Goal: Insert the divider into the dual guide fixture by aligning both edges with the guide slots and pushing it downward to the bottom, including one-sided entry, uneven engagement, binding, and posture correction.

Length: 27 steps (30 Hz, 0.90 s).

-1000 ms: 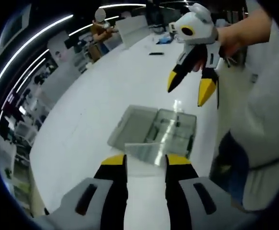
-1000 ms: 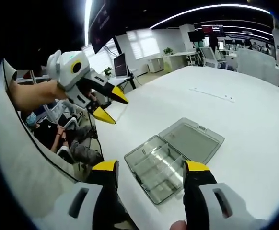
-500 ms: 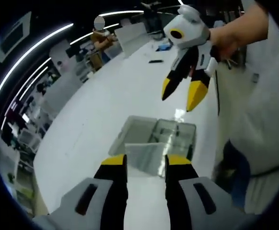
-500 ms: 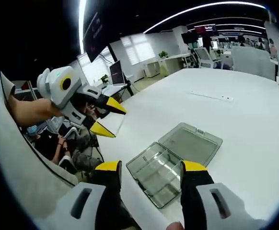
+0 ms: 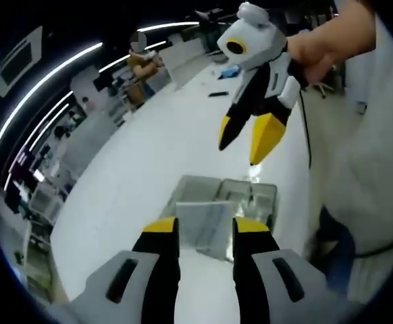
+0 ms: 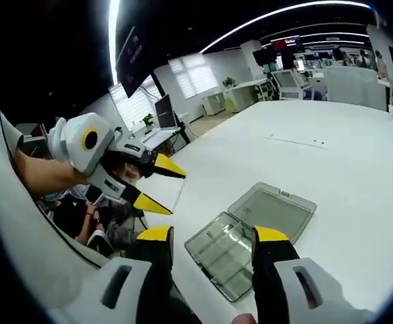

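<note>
A clear plastic case [image 5: 249, 197] lies open on the white table [image 5: 136, 169], its lid [image 5: 191, 185] flat beside the compartment half. My left gripper [image 5: 205, 226] is shut on a thin translucent divider [image 5: 203, 216], held just above the case's near edge. My right gripper [image 5: 242, 140] hangs open above the case, yellow tips pointing down and nothing between them. In the right gripper view my right gripper [image 6: 213, 235] stands open over the case [image 6: 225, 253], and the left gripper [image 6: 161, 185] comes in from the left with the divider faintly visible between its tips.
The case lies close to the table's edge, beside the person's white-clad torso [image 5: 369, 169]. A small dark object [image 5: 218, 94] lies far up the table. A person [image 5: 140, 59] stands at the far end. A pale strip [image 6: 298, 142] lies on the table [image 6: 345, 175] beyond the lid [image 6: 275, 210].
The two grippers have drawn closer together. The left gripper, still holding the divider, now sits nearer the case. The case has not moved.
</note>
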Motion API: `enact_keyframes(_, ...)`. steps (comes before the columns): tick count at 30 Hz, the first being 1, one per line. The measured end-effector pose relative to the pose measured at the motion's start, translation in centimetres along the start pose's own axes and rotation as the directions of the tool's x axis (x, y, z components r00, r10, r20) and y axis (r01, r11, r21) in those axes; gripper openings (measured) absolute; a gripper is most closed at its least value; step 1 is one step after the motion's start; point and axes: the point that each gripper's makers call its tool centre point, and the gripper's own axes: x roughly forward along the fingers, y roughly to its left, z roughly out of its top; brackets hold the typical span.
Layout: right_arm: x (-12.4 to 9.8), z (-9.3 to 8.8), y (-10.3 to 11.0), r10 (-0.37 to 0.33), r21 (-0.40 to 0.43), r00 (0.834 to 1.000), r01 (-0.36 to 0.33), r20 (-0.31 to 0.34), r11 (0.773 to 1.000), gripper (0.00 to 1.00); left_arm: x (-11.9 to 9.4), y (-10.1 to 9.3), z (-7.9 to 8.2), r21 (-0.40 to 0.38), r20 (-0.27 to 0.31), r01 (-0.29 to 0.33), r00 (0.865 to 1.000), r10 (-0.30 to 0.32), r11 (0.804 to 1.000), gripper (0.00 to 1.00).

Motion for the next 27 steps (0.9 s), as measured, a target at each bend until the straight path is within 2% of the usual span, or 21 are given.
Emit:
enact_keyframes(14,0.5,1.9,1.2,0.044,0.021,0.999,-0.045,0.030,0.999,0.39,0.9,-0.3,1.1,0.077,0.003,-0.012,1.000,0.011,0.997,0.25)
enact_keyframes(27,0.5,2.2,1.4,0.053,0.039,0.998,-0.054,0.034,0.998,0.37,1.3,-0.6,2.0,0.112,0.013,-0.012,1.000,0.011,0.994,0.25)
